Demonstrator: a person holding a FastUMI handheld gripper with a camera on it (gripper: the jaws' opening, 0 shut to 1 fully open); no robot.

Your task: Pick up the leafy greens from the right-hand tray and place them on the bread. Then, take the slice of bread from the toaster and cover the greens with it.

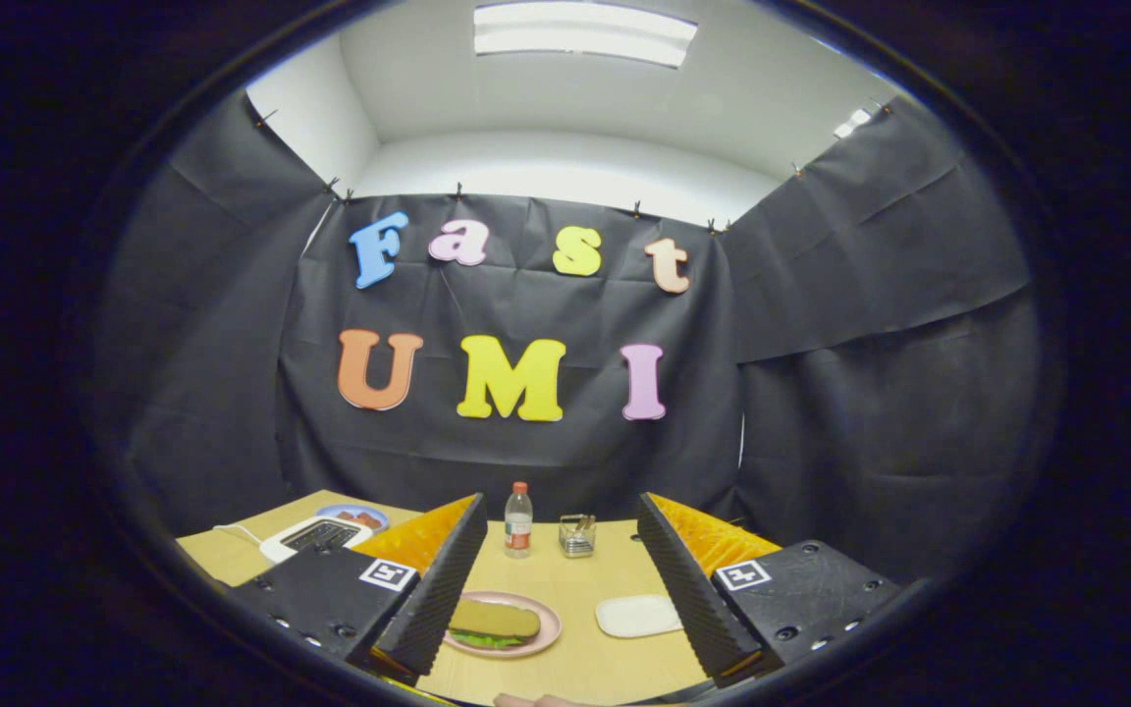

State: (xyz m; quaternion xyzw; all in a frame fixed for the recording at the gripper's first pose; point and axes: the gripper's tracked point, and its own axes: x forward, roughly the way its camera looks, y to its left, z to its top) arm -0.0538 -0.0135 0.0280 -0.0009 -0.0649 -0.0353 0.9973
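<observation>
Topping leafy greens (487, 640), bread slice (495, 619) between wide-apart jaws

A small bottle (518, 519) stands beside a metal holder (577, 535) on the wooden table (565, 658).

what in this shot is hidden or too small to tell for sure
- Toaster, gripper view: its near side sits behind the left finger; the slots look dark, so whether bread remains inside cannot be told.
- Pink plate: its left rim is covered by the left finger; greens peek from under the bread slice, their extent hidden.
- Small container beside the bottle: contents too small.
- Blue plate beyond the toaster: contents unclear.
- Gripper: open, holding nothing.
</observation>
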